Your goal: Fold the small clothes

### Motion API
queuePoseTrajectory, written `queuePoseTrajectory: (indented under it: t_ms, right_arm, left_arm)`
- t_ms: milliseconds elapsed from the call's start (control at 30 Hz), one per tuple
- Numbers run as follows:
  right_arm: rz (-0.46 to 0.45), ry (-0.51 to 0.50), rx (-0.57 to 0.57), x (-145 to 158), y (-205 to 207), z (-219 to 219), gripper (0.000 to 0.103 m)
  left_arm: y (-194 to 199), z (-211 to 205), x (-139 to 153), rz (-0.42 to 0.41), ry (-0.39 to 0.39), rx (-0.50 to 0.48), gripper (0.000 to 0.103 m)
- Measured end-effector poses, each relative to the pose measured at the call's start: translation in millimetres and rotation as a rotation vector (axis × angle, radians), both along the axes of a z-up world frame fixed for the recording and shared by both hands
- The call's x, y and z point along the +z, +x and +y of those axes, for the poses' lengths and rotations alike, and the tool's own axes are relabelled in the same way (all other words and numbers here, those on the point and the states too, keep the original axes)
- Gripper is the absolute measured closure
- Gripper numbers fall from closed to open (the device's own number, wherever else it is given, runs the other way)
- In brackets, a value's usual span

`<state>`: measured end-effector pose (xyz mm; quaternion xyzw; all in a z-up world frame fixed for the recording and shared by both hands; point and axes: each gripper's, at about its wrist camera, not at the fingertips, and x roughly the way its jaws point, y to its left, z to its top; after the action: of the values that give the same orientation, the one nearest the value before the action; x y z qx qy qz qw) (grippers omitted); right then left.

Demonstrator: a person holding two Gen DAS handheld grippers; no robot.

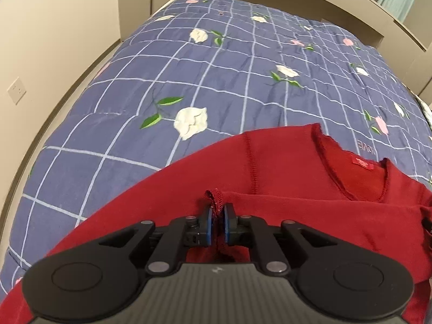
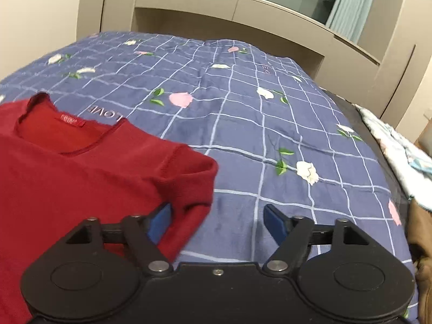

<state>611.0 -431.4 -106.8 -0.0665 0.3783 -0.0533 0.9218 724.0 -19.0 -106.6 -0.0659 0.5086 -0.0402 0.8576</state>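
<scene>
A small dark red sweater [image 1: 283, 167] lies on a blue checked quilt [image 1: 216, 67], neckline and red label facing up. My left gripper [image 1: 217, 216] is shut on the sweater's sleeve cuff, a frayed edge poking up between the blue pads, and holds it over the sweater's body. In the right wrist view the sweater [image 2: 81, 175] fills the left side, its folded sleeve edge at the middle. My right gripper [image 2: 216, 213] is open and empty, its left fingertip [image 2: 162, 216] over the sweater's edge and its right fingertip over the quilt.
The quilt [image 2: 243, 121] covers a bed. A beige wall with a socket [image 1: 16, 90] is to the left. A headboard shelf [image 2: 229, 13] and window are at the far end. A light patterned cloth [image 2: 391, 145] and a brown object [image 2: 424, 229] lie at the right edge.
</scene>
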Motion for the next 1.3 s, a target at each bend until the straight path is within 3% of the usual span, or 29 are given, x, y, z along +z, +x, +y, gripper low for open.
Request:
queuePoseTrajectory:
  t_ms: [133,200,267,333,433,533,667,767,867,1033,1300]
  right_arm:
    - [-0.047,0.072,-0.038,15.6,-6.9,-10.2,0.025]
    - [-0.08,0.031,-0.014,21.2,-9.4,-4.9,0.021]
    - [-0.056,-0.017,-0.015,17.3,-1.5,-3.0,0.019]
    - [0.003,-0.048,-0.028,9.0,7.5,-2.0,0.019]
    - [0.007,-0.034,-0.04,4.8,6.9,-5.0,0.019]
    - [-0.036,-0.047,-0.039,16.7,-9.4,2.0,0.017]
    - [-0.073,-0.054,0.015,27.3,-44.3,24.1,0.005]
    - [-0.029,-0.122,0.084,13.8,-58.7,45.9,0.001]
    - [-0.006,-0.169,0.11,1.4,-61.8,57.4,0.001]
    - [-0.065,-0.12,0.089,29.1,-74.2,73.7,0.001]
    - [-0.061,0.059,0.18,57.6,-112.7,151.6,0.001]
  left_arm:
    - [-5.9,0.1,5.6,-0.019,0.02,0.009,0.082]
    - [-11.9,-3.3,11.2,-0.051,0.055,-0.009,0.066]
    - [-16.4,-7.3,11.6,-0.067,0.092,-0.034,0.056]
    - [-16.4,-11.4,5.6,-0.054,0.141,-0.042,0.054]
    - [-14.4,-12.5,0.8,-0.038,0.164,-0.02,0.045]
    - [-17.1,-10.4,5.8,-0.053,0.18,0.001,0.033]
    - [-33.6,-4.8,20.3,-0.091,0.199,0.018,0.014]
    - [-55.1,2.8,31.7,-0.133,0.181,0.041,0.003]
    - [-83.1,12.0,40.9,-0.158,0.155,0.065,0.001]
    - [-133.5,37.4,53.5,-0.163,0.106,0.158,0.001]
    - [-215.7,114.2,53.7,-0.102,-0.067,0.499,0.001]
